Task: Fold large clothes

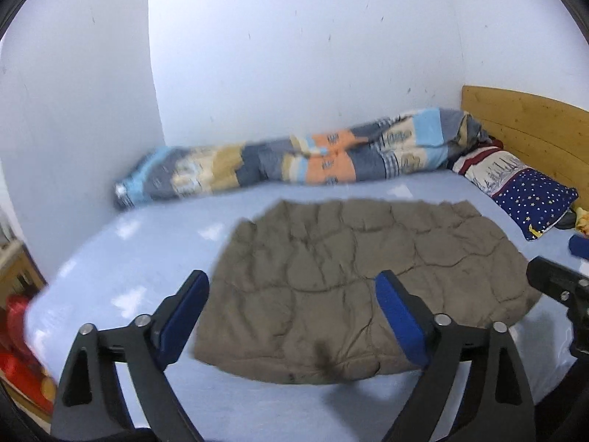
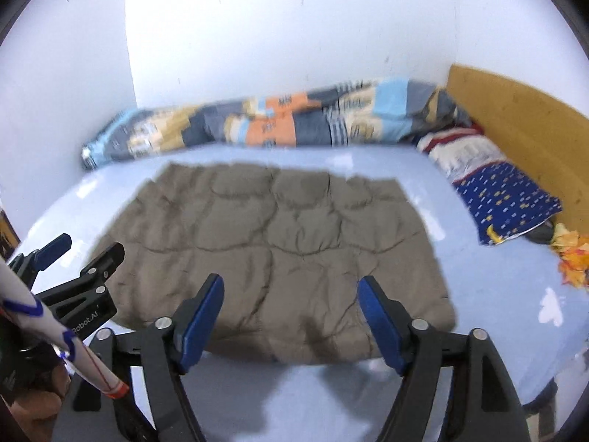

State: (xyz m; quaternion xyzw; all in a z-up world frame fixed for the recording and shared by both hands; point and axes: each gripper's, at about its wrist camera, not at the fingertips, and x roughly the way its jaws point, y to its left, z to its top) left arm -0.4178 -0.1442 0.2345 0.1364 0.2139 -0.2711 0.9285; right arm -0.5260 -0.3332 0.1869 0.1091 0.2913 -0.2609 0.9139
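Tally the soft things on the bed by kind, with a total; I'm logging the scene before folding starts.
Brown quilted garment: 1
Patchwork quilt: 1
Star-print pillow: 1
Orange-yellow cloth, partly cut off at the edge: 1
Total: 4

Both claws, left and right, are open and hold nothing.

Left tongs (image 1: pixel 291 296) gape empty above the brown quilted garment (image 1: pixel 368 276) on the bed (image 1: pixel 129 243).

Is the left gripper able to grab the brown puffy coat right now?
Probably yes. The left gripper is open and empty, and the brown coat lies flat on the bed just ahead, with nothing between them.
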